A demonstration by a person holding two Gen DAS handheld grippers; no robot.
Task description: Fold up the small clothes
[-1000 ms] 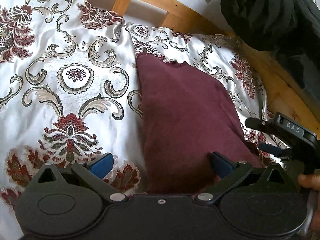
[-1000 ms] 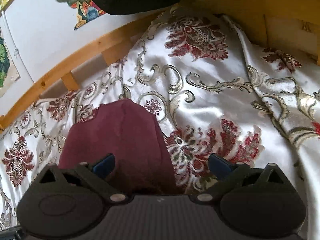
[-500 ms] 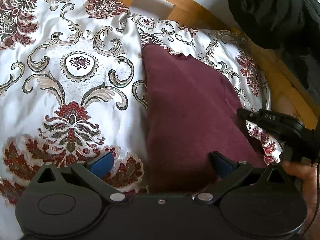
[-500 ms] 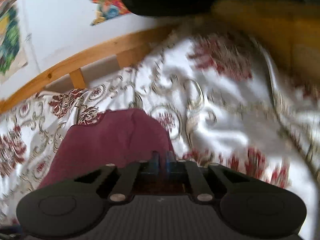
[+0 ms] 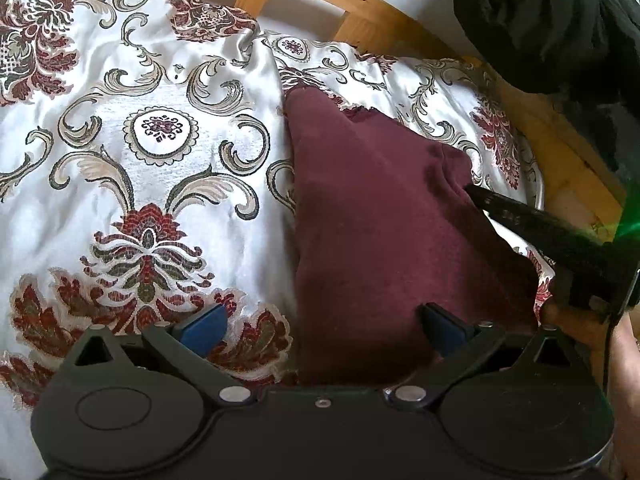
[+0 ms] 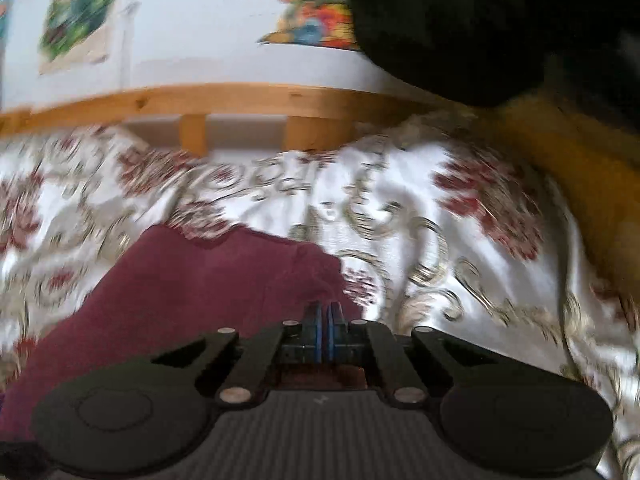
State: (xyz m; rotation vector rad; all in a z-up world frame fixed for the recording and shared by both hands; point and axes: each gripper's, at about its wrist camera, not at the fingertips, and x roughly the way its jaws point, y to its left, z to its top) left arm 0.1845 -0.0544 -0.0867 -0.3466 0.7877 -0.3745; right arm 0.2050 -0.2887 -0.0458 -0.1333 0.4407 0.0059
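Two tools, right tool pinched shut on maroon cloth, left tool wide over it

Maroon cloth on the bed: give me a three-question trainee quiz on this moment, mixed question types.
1. True or false: the left gripper is open.
2. Which gripper is shut on the maroon cloth? A) left B) right C) neither
3. Fill in: the cloth lies on a patterned ___.

Key:
1. True; its blue pads stand wide apart over the cloth's near end.
2. B; the right gripper has its pads together at the cloth's edge.
3. Bedspread, white with red flowers, beside a wooden bed rail.
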